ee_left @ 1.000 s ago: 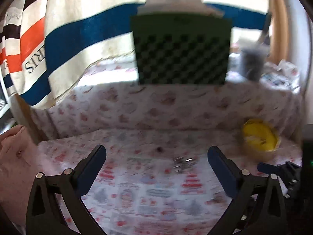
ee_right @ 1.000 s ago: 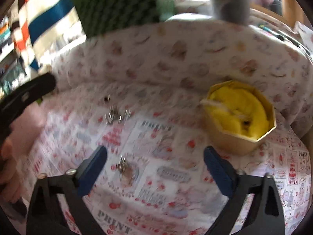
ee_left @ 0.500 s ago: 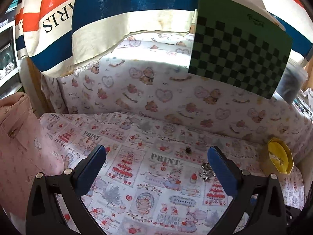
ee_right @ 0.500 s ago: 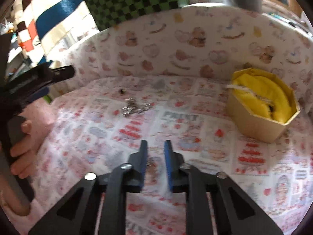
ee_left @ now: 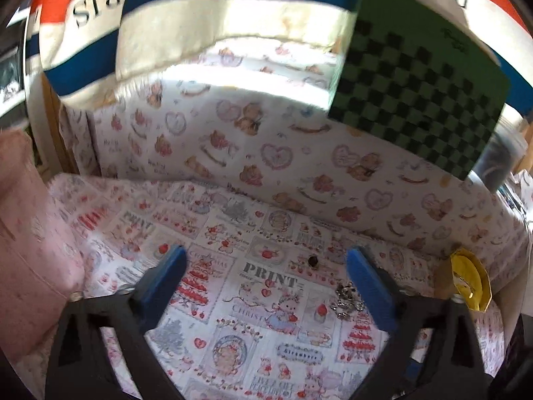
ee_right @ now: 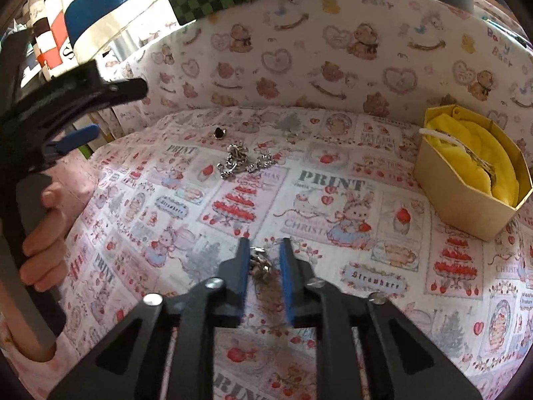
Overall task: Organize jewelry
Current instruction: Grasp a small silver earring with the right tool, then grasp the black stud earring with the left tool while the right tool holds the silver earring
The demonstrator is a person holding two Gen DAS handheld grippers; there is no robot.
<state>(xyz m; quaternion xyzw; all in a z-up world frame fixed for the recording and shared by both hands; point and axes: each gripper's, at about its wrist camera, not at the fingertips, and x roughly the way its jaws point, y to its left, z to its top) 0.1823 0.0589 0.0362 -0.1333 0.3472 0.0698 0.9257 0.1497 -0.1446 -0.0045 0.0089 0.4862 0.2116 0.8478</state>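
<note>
The right gripper [ee_right: 263,268], spread wide a second ago over a small silver jewelry piece [ee_right: 260,263] on the printed tabletop [ee_right: 333,206], has since snapped nearly closed around it and is now easing apart again; the piece is sitting between the blue fingers [ee_right: 240,268], whose pads appear to stand just clear of it. The pickup looks unfinished, so a fresh squeeze is probably needed before the piece can travel to the yellow-lined gold box [ee_right: 466,206] waiting at the right, where one chain-like piece is already lying on the lining.

The left gripper [ee_left: 266,283], having swung down over the cloth, is narrowing its still-wide fingers [ee_left: 163,280] with nothing between them. A silver tangle of chains [ee_left: 346,296] is lying just beside its right finger, and a small dark ring [ee_left: 312,260] is resting slightly farther back. Nothing is blocking the path to the box; a pink pouch [ee_left: 30,250] is crowding the left edge, and a green checkered board [ee_left: 419,76] is leaning behind.
</note>
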